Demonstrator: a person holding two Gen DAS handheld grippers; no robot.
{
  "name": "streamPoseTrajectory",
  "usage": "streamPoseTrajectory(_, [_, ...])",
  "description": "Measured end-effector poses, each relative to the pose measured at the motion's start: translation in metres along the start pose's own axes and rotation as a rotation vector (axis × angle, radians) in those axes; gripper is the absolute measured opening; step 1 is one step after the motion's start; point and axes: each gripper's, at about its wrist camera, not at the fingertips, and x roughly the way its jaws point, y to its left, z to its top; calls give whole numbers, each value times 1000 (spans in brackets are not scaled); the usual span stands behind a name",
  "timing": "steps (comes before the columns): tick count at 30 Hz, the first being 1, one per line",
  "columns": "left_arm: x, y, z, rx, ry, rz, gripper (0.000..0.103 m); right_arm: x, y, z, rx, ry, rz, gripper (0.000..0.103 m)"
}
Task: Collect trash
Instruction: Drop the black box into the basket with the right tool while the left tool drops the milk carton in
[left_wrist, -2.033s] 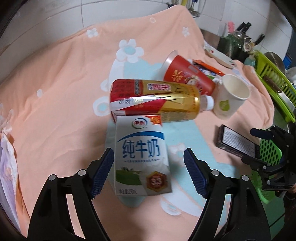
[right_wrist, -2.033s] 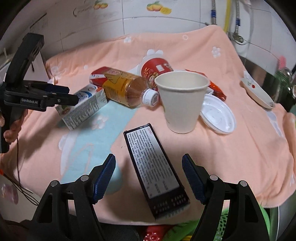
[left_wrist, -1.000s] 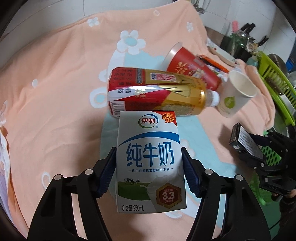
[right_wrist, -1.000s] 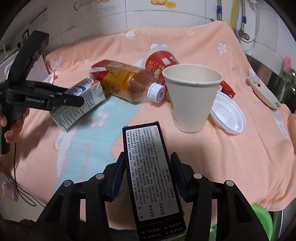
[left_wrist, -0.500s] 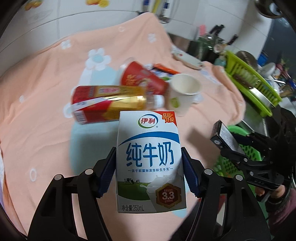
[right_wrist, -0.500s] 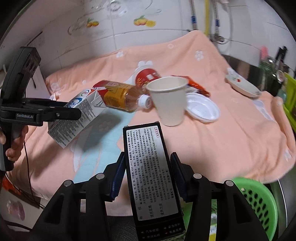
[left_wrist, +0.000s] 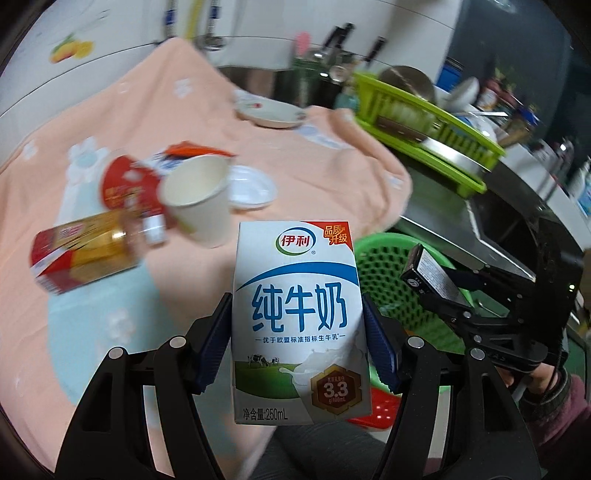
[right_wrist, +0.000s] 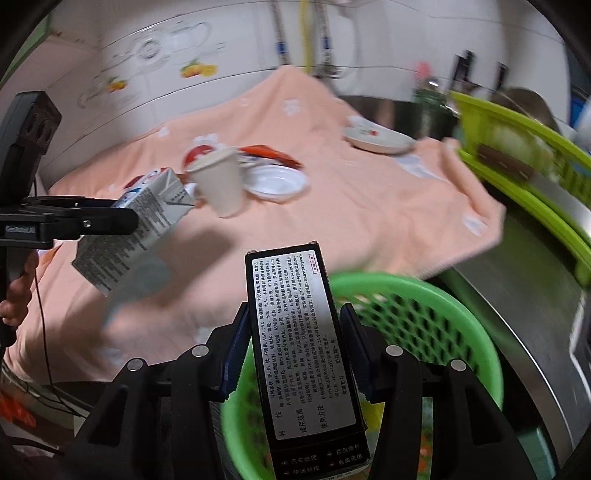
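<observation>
The left gripper (left_wrist: 297, 332) is squeezing a white milk carton (left_wrist: 300, 325) between its blue pads, holding it up in the air above the edge of the peach blanket (left_wrist: 92, 314). The right gripper (right_wrist: 293, 350) is pinching a long black box (right_wrist: 304, 354) tight and holding it over the green basket (right_wrist: 424, 314), which is sitting low beside the blanket.

Other trash is lying on the blanket behind them. A paper cup (left_wrist: 199, 203) is standing there, with a white plastic lid (left_wrist: 251, 190) just beside it. A bottle (left_wrist: 85, 254) with a red and gold label is lying on its side, and a red tub (left_wrist: 123, 184) is lying near it. An orange wrapper (left_wrist: 192, 149) is peeking out behind the cup. A small dish (left_wrist: 271, 114) is sitting farther back, and a lime green dish rack (left_wrist: 424, 122) is standing on the metal counter.

The blanket and the trash are looking blurry, so their labels are hard to read. The basket's inside is mostly hidden by the box and the gripper.

The carton is showing "纯牛奶", "伊利", "3.3" and "250mL". The black box is covered in small Chinese print.
</observation>
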Motion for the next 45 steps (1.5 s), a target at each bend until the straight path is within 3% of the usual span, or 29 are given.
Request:
streamPoseTrajectory(11, [32,-64,5,99,54,-71,66,-21,-55,-51,148,26,-69,48])
streamPoseTrajectory(15, [43,-80,4,119,74,-84,66,-25,-62,-58,173,24,-75,55])
streamPoseTrajectory(21, [59,-95,2,130,103,-95,66,-33,-72,-62,205,4,-91,55])
streamPoseTrajectory(32, [78,-112,-6,142,154,-116,71,-41,-76,-62,213,-23,-104,60])
streamPoseTrajectory(34, [78,-114,-7,145,151,-115,76,-42,-75,-62,210,-26,-103,61])
streamPoseTrajectory(45, [67,-97,-7,131,132,-95,76,-38,-62,-50,179,-30,-78,62])
